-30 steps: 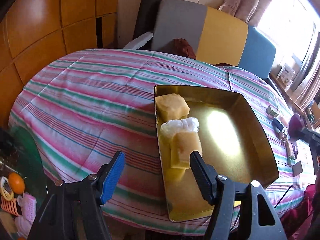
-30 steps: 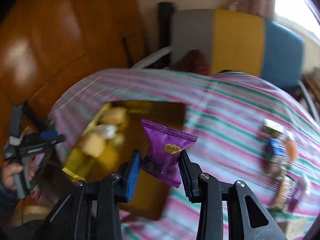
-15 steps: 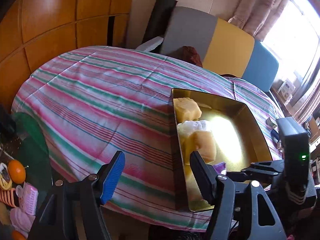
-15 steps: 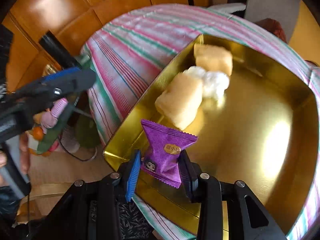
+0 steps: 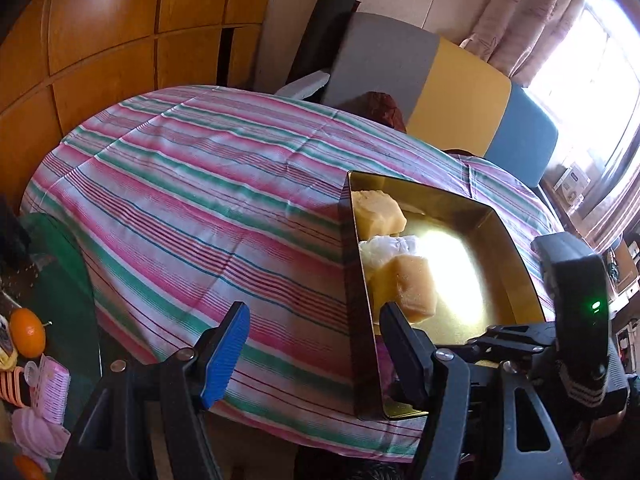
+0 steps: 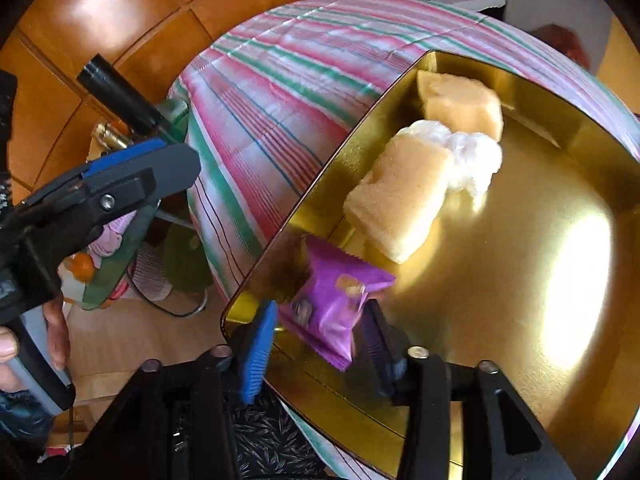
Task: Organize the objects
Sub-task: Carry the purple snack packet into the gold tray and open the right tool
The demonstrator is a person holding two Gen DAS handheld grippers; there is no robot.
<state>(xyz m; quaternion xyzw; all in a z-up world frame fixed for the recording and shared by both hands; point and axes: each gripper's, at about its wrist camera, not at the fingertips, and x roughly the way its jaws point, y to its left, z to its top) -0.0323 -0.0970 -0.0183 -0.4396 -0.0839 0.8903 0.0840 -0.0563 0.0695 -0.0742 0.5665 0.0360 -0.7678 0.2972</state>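
A gold tray (image 6: 540, 280) (image 5: 520, 264) lies on the striped tablecloth (image 5: 208, 200). It holds two yellow wrapped cakes (image 6: 396, 200) (image 5: 378, 214) and a white crumpled wrapper (image 6: 468, 156). A purple snack packet (image 6: 334, 304), blurred, lies tilted between my right gripper's (image 6: 320, 336) fingers at the tray's near corner. The jaws stand apart, wider than the packet. My left gripper (image 5: 312, 344) is open and empty, over the tray's left wall at the table's near edge. It shows at left in the right wrist view (image 6: 140, 172).
A grey, yellow and blue bench (image 5: 460, 96) stands behind the table. Wooden wall panels (image 5: 100, 40) are to the left. Oranges (image 5: 26, 332) and pink items (image 5: 48, 392) lie on a low surface at the lower left.
My right gripper opened and the purple packet dropped from its grip into the tray's near corner. The left gripper barely moved.
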